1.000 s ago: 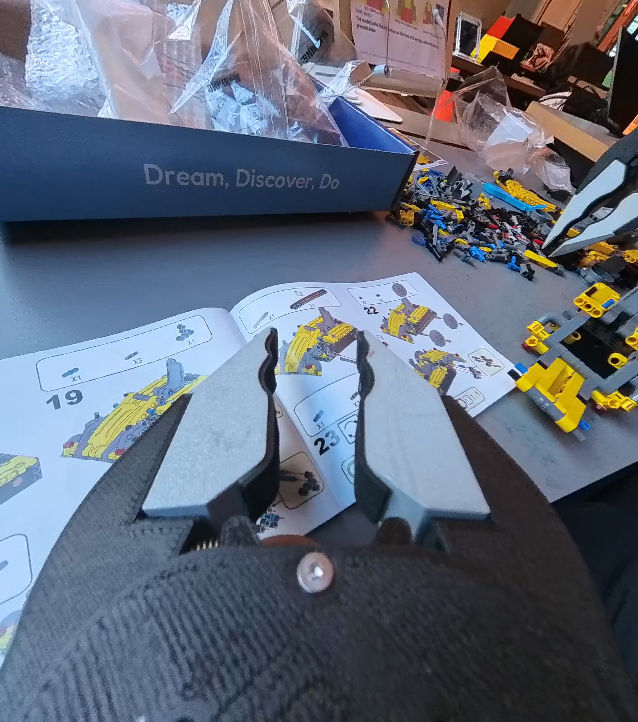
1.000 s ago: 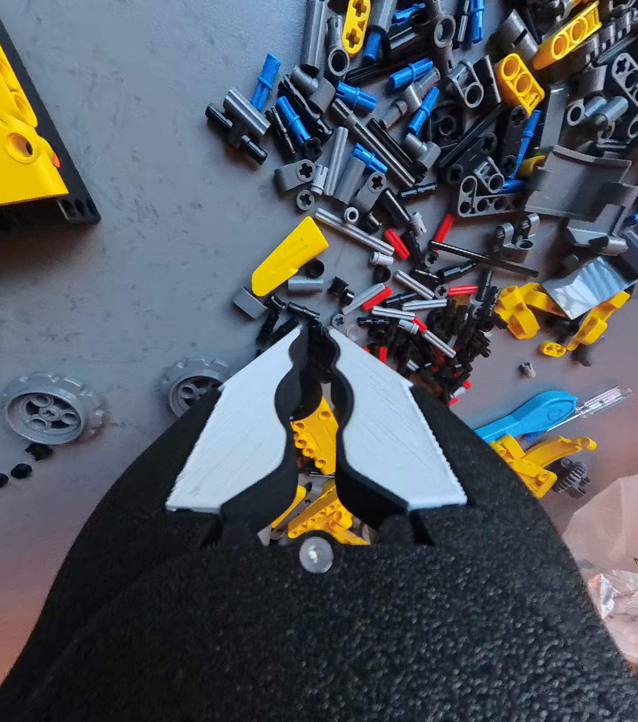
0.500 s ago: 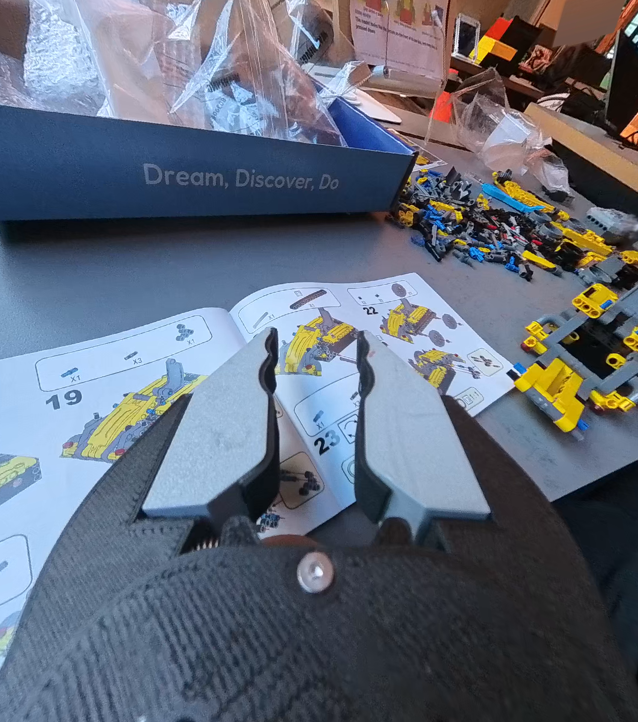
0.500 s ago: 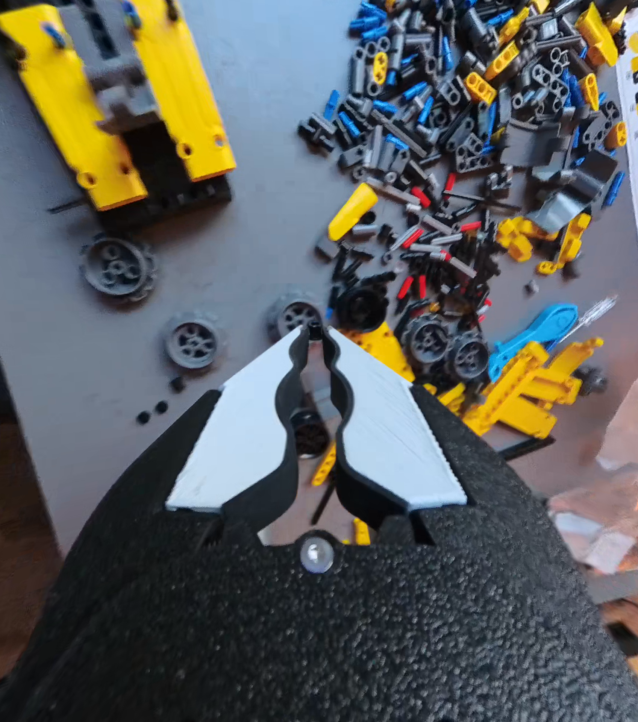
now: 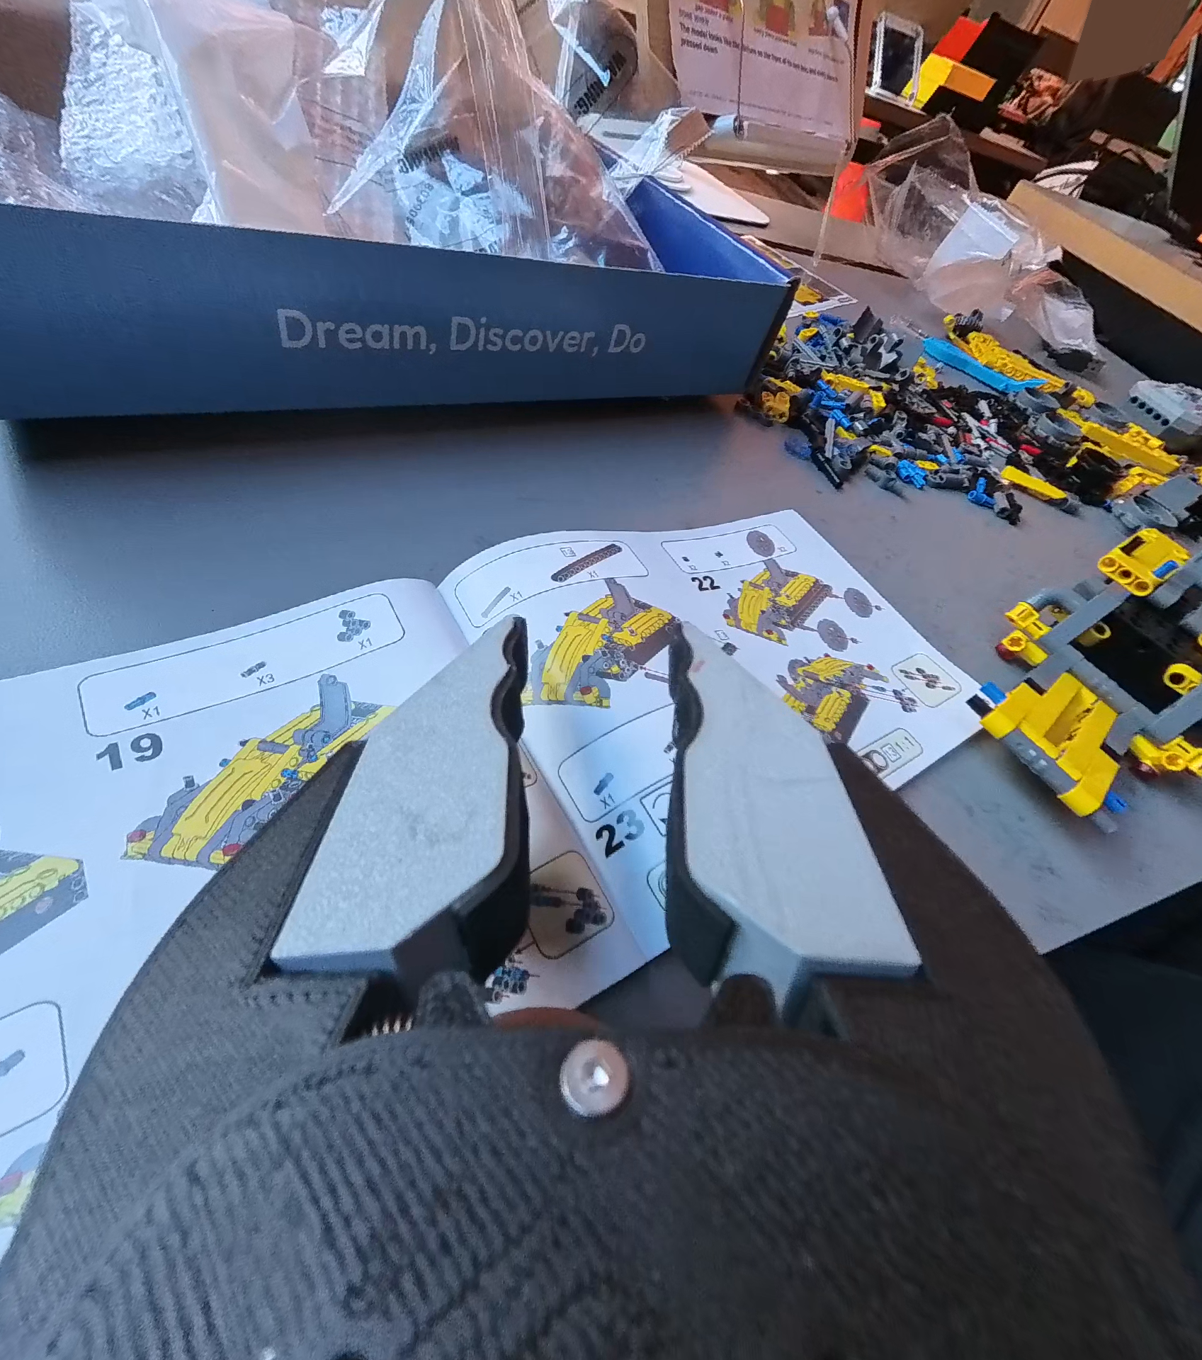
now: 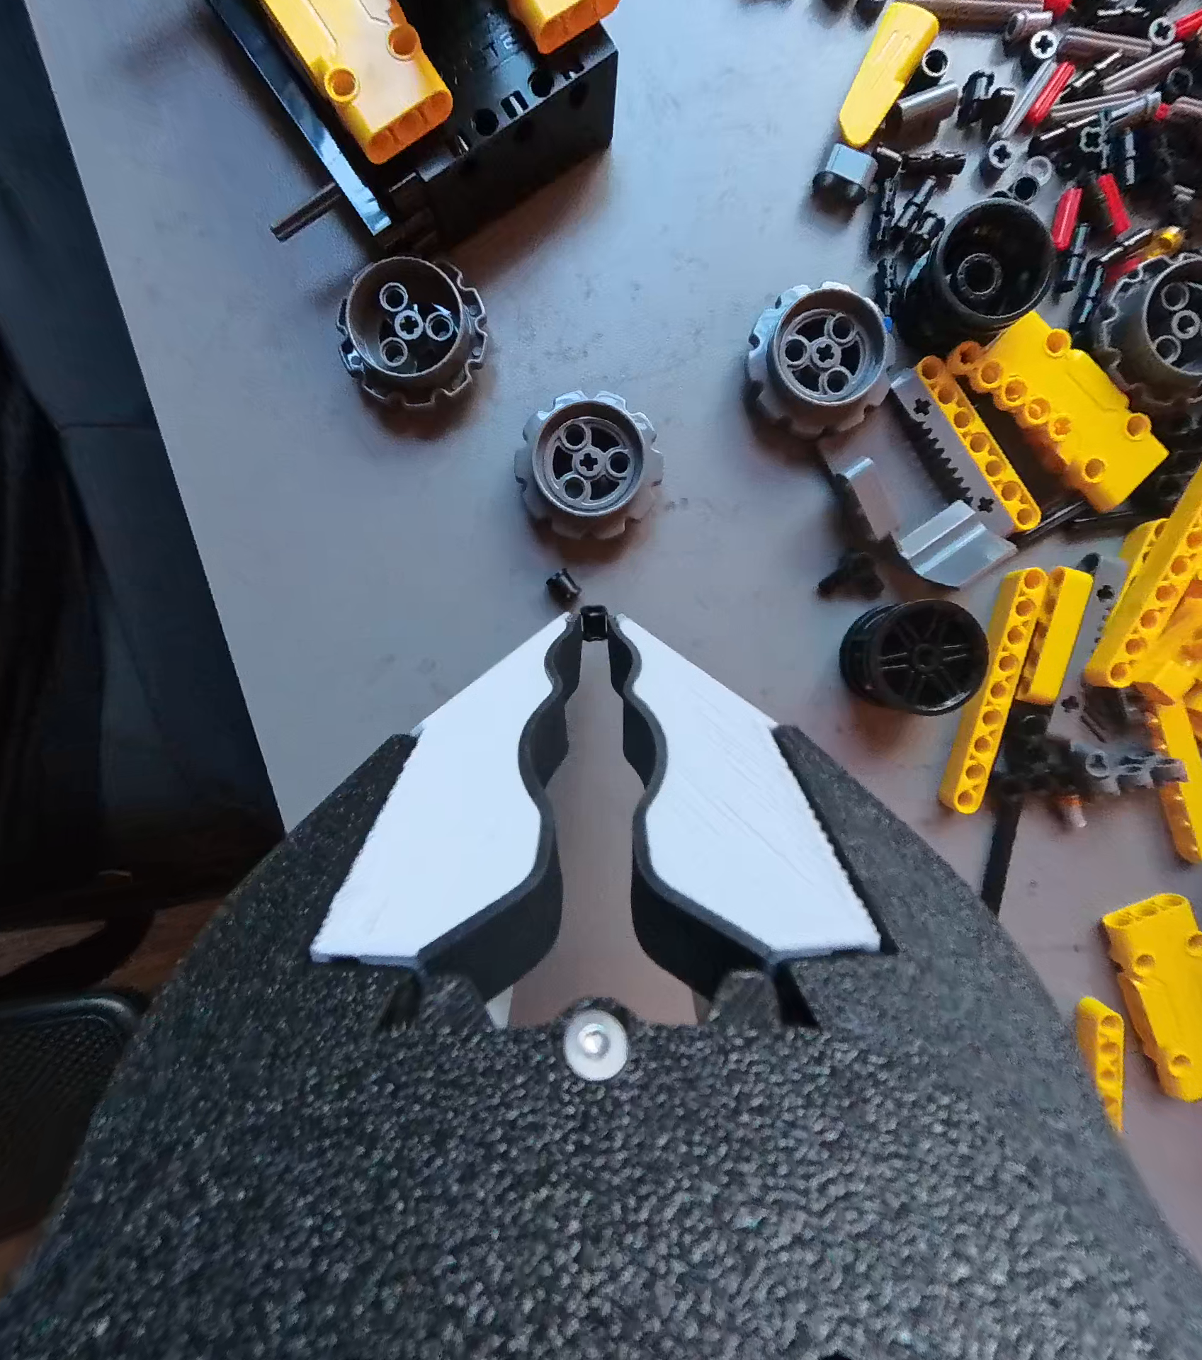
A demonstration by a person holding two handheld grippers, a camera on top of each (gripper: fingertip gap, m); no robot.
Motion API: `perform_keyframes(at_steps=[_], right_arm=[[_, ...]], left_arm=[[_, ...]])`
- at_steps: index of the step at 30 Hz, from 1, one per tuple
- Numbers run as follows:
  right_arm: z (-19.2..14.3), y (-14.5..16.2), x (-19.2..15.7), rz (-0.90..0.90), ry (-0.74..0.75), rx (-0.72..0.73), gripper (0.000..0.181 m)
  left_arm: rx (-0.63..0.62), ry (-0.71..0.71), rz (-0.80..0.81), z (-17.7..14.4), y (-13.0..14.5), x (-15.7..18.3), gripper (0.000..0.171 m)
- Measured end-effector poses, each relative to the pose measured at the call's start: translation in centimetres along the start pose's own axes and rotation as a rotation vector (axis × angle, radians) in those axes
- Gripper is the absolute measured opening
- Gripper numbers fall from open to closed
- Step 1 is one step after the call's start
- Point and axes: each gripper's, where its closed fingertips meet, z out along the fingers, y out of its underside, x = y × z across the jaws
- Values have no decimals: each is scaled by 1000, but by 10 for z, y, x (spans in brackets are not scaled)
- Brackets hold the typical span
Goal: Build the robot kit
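Observation:
My left gripper [image 5: 599, 640] is open and empty, held over an open instruction booklet [image 5: 288, 662] on the grey table. My right gripper [image 6: 594, 630] is shut on a small black connector pin [image 6: 594, 620] pinched at its very tips, just above the table [image 6: 377, 589]. A second small black pin [image 6: 562, 585] lies on the table just ahead of the tips. A grey wheel hub [image 6: 589, 464] lies a little farther ahead. The right gripper does not show in the left wrist view.
Two more grey hubs [image 6: 410, 331] [image 6: 818, 353], a black tyre [image 6: 914, 655] and yellow beams [image 6: 1002, 699] lie around. A part-built yellow and black model [image 6: 436, 88] [image 5: 1127, 677] sits near the table edge. A loose parts pile [image 5: 951, 427] lies beside a blue box [image 5: 362, 331] holding plastic bags. My right fingertips sit around 45 centimetres from my left ones. The grey wheel hub [image 6: 589, 464] is about 4 centimetres from my right fingertips and 40 centimetres from my left.
My right gripper left the parts pile with the small black pin and moved toward the table edge, down near the grey hubs. It went out of the left wrist view. The left gripper has not moved.

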Motion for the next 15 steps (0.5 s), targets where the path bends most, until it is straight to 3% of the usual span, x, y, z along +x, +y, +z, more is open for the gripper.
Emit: perform_keyframes(at_steps=[9, 15], right_arm=[[7, 8, 4, 13, -4, 8, 11], [-9, 5, 9, 57, 17, 86, 11]], left_arm=[[-4, -12, 8, 0, 0, -1, 34], [-2, -10, 4, 0, 0, -1, 33]])
